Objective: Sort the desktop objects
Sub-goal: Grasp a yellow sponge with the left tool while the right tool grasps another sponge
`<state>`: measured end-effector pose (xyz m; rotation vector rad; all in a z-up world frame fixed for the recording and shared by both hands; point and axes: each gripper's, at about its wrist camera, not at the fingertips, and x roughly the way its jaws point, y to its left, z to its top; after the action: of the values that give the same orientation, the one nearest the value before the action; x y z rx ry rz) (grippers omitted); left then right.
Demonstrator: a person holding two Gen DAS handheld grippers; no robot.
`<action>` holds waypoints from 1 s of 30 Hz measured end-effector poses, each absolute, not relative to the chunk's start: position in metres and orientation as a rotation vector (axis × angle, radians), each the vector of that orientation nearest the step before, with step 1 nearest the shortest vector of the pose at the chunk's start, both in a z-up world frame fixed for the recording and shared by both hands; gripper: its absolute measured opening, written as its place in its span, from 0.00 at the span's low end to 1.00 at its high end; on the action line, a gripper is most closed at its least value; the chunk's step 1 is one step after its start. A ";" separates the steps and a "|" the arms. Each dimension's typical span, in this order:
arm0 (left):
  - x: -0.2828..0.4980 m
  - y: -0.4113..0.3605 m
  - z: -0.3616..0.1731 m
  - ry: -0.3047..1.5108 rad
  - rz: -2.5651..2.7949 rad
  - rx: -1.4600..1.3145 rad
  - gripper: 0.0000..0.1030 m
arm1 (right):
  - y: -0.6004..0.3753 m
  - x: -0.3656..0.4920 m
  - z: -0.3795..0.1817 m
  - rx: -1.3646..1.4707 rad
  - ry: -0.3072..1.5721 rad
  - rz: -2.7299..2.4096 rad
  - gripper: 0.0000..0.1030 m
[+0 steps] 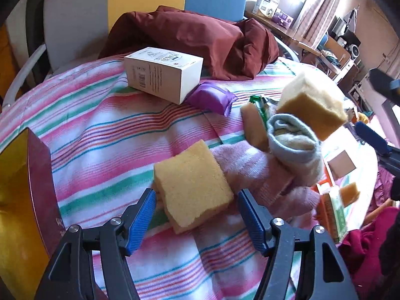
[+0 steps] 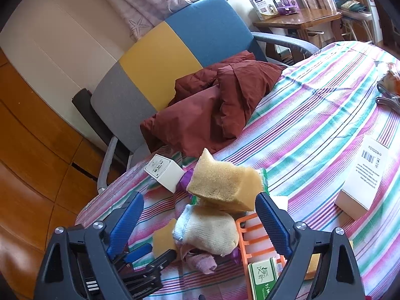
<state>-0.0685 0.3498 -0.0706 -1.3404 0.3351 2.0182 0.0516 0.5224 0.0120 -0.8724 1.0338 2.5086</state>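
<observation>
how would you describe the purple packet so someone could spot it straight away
On the striped tablecloth, find the white box in front of the maroon jacket. The purple packet lies against the box's near corner, the only shiny purple wrapper there, with a crimped end.

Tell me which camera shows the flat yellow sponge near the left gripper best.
The left wrist view: the flat yellow sponge lies in full sight on the striped cloth, between the left gripper's open fingers. The right wrist view shows only part of it behind the rolled sock.
</observation>
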 end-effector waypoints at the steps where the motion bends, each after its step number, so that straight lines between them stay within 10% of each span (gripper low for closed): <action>1: -0.070 0.351 -0.074 0.346 2.021 -1.345 0.67 | 0.522 0.051 0.012 -0.873 1.033 2.508 0.89; 25: -0.068 0.318 -0.051 0.181 2.054 -1.186 0.53 | 0.527 0.014 -0.007 -0.969 0.766 2.405 0.90; 30: -0.063 0.309 -0.041 0.154 2.071 -1.165 0.53 | 0.524 0.006 -0.014 -1.043 0.751 2.471 0.59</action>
<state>-0.0626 0.3088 -0.0414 -1.1646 0.1540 2.0710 0.0057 0.5243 -0.0145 -1.0432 0.7511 2.4712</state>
